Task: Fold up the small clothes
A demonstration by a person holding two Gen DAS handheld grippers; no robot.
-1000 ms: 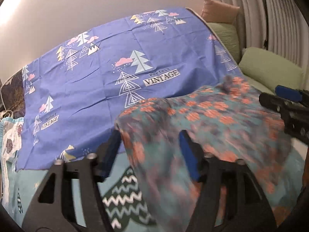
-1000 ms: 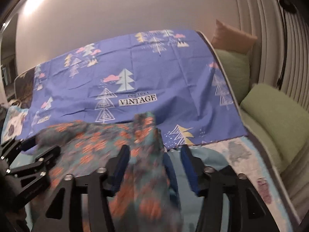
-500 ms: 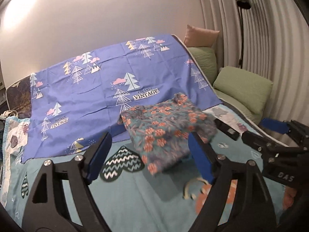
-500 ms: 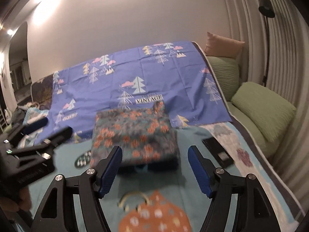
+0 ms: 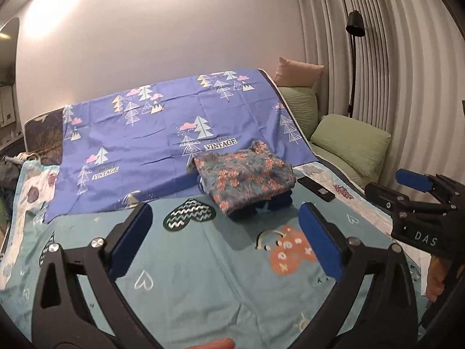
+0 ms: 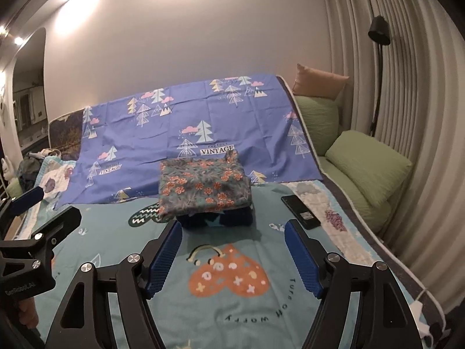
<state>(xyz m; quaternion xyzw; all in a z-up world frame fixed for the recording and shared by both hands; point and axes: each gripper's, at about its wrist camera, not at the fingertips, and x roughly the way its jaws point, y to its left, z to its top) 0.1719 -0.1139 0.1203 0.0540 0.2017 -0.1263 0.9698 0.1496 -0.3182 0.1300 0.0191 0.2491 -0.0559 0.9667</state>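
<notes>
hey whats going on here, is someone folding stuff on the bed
Yes. A person holds a two-finger gripper in each hand over a bed. A folded floral garment lies on top of a dark folded item, partly on a blue sheet. Neither gripper holds anything: the left gripper and the right gripper are both open and short of the stack, so this fold looks finished. A phone lies to the right of the stack.
</notes>
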